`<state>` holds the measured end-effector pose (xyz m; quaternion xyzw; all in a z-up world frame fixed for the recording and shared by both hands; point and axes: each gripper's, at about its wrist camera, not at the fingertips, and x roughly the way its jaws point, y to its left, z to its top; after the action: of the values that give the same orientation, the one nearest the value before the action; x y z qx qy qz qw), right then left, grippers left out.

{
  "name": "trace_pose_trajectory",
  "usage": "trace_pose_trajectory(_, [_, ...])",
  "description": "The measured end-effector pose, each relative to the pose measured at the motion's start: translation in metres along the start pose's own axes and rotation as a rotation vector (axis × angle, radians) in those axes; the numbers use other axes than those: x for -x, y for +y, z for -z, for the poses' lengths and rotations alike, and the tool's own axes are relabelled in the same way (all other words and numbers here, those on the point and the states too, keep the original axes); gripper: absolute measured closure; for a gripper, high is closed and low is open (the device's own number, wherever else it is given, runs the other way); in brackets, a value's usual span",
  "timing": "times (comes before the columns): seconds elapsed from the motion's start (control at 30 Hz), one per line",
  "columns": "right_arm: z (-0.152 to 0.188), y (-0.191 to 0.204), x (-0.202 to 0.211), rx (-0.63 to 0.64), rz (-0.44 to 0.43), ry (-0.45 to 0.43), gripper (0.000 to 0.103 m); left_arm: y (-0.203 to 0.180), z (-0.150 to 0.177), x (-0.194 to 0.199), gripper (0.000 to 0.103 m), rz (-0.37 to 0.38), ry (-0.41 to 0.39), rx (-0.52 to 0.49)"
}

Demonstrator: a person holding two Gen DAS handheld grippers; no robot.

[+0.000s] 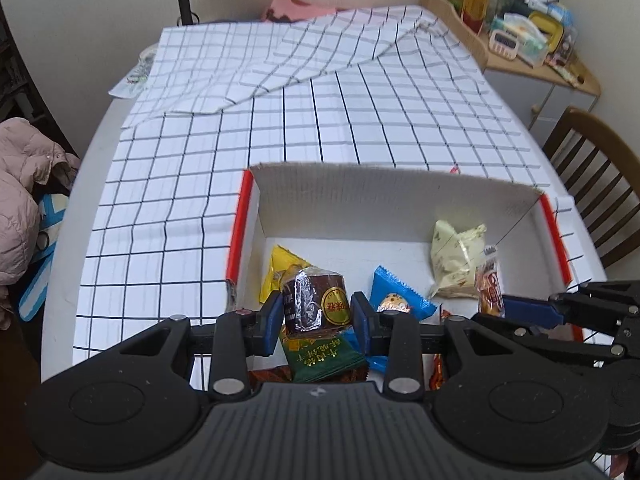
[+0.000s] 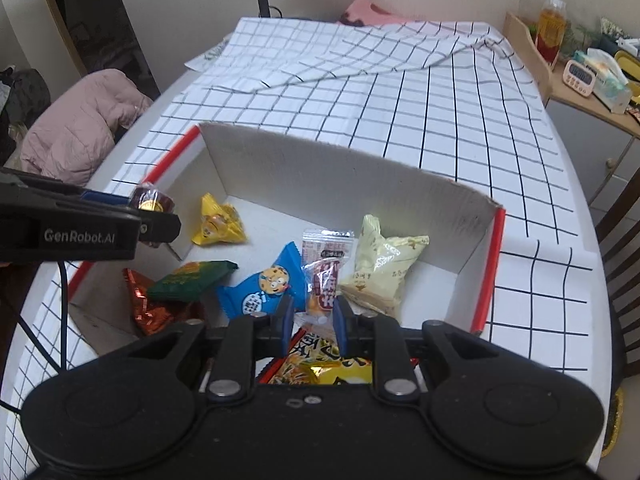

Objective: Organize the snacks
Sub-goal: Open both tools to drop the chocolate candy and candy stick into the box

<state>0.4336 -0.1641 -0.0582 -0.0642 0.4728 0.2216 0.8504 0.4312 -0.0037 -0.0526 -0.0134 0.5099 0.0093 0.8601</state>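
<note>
**Both claws carry snacks over the box**

The left claw point(image 1: 316, 312) is clamped on a round brown foil-wrapped cake point(image 1: 316, 304); the right claw point(image 2: 311, 322) pinches a clear-and-red snack packet point(image 2: 325, 280) — both above the white cardboard box point(image 2: 320, 176) on the bench's checked cloth point(image 1: 200, 208). Inside lie a yellow packet point(image 2: 218, 226), a green packet point(image 2: 192, 280), a blue cookie packet point(image 2: 264, 288) and a cream bag point(image 2: 380, 268) — close together.

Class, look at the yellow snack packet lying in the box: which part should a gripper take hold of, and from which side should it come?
Grip the yellow packet by its upstanding crimped top corner, coming from above. It sits puffed in the white box, close to the left wall, so a sideways approach looks cramped.
</note>
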Motion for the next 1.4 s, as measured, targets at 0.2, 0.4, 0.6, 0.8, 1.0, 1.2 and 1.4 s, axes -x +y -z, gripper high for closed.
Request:
trace_pose_trajectory(0.2, [-0.001, -0.008, -0.02, -0.019, 0.009, 0.037, 0.083, -0.009, 0.0, -0.024, 0.067, -0.017, 0.049, -0.044])
trace_pose_trajectory(0.4, [0.0, -0.011, -0.03, -0.02, 0.006, 0.053, 0.083, -0.01, -0.001, -0.034, 0.067, -0.026, 0.068, -0.048])
trace_pose_trajectory(0.6, [0.0, -0.012, -0.035, -0.025, 0.007, 0.069, 0.083, -0.009, -0.002, -0.04, 0.067, -0.038, 0.087, -0.049])
trace_pose_trajectory(0.8, [0.0, -0.014, -0.034, -0.038, -0.002, 0.082, 0.082, -0.008, -0.002, -0.036, 0.054, -0.031, 0.078, -0.039])
trace_pose_trajectory(1.0, [0.003, -0.012, -0.027, -0.035, -0.001, 0.077, 0.081, -0.007, 0.001, -0.024, 0.051, -0.032, 0.061, -0.032])
trace_pose_trajectory(1.2, [0.006, -0.009, -0.011, -0.026, -0.008, 0.058, 0.08, -0.002, 0.006, 0.002, 0.048, -0.01, 0.007, -0.014])
trace_pose_trajectory(1.4, [0.01, -0.005, 0.013, -0.038, -0.021, 0.008, 0.08, 0.004, 0.014, 0.031, 0.044, 0.016, -0.045, 0.012])
